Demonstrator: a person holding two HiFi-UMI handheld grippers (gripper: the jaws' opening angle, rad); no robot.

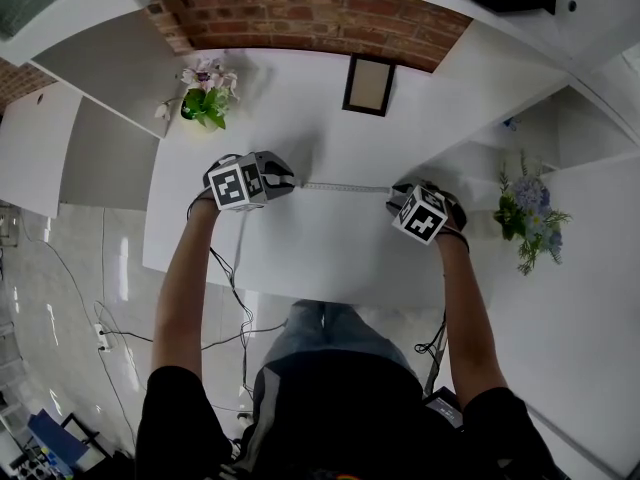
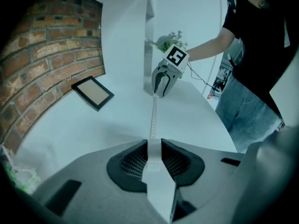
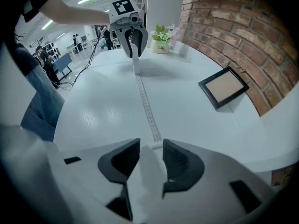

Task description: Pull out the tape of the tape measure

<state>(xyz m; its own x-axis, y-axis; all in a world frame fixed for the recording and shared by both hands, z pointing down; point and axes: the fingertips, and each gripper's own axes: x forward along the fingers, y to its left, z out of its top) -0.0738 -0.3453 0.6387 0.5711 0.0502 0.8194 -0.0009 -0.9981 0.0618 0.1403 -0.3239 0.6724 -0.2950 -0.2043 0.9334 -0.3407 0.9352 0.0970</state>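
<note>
A white tape measure case [image 2: 153,164] sits clamped between the pads of my left gripper [image 2: 153,143], and from the right gripper view it hangs down as a white slab [image 3: 136,59] under that gripper [image 3: 133,43]. The pulled-out tape [image 1: 345,187] lies flat on the white table [image 1: 300,258] and runs from the left gripper [image 1: 285,180] to my right gripper [image 1: 397,198]. Its end tab [image 3: 156,146] lies at the tips of the right gripper [image 3: 152,146], whose jaws stand apart and do not press on it.
A dark picture frame [image 1: 368,85] leans at the back by the brick wall [image 1: 300,13]. A small flower pot [image 1: 205,103] stands at the back left, and blue flowers [image 1: 530,213] are off to the right. Cables [image 1: 225,298] trail over the floor by the table's near edge.
</note>
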